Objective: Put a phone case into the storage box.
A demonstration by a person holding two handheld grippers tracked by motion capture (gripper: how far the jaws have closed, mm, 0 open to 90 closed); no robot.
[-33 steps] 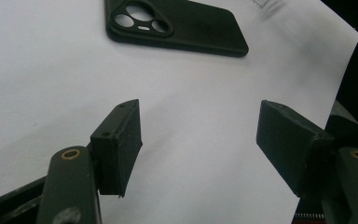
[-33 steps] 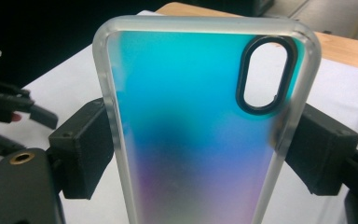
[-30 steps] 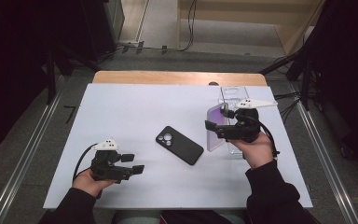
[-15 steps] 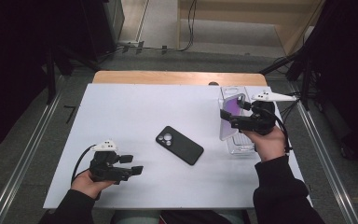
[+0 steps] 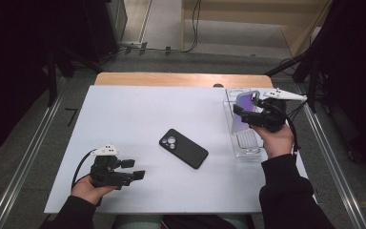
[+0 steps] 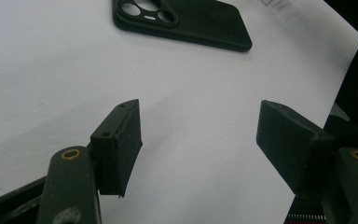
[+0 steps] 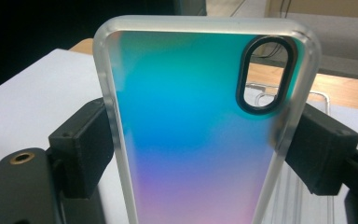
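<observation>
A black phone (image 5: 183, 148) lies face down at the middle of the white table (image 5: 138, 114); its camera end shows as the black phone (image 6: 182, 21) ahead of my left jaws. My left gripper (image 5: 136, 171) rests open near the front left edge, nothing between its pads (image 6: 121, 140). My right gripper (image 5: 242, 116) is shut on an iridescent blue-to-purple phone case (image 7: 196, 130), clamped across its sides, upright, camera cut-out at the top right. That phone case (image 5: 244, 114) is held above a clear plastic tray (image 5: 248, 149) at the right side.
A wooden strip (image 5: 181, 79) runs along the table's far edge. Metal rails (image 5: 336, 176) flank both sides of the table, and cables (image 5: 190, 43) lie on the floor beyond. The table's left and far parts are bare white.
My right gripper has moved to the right and farther away with the phone case, lifting it over the clear tray. The left gripper has stayed where it was.
</observation>
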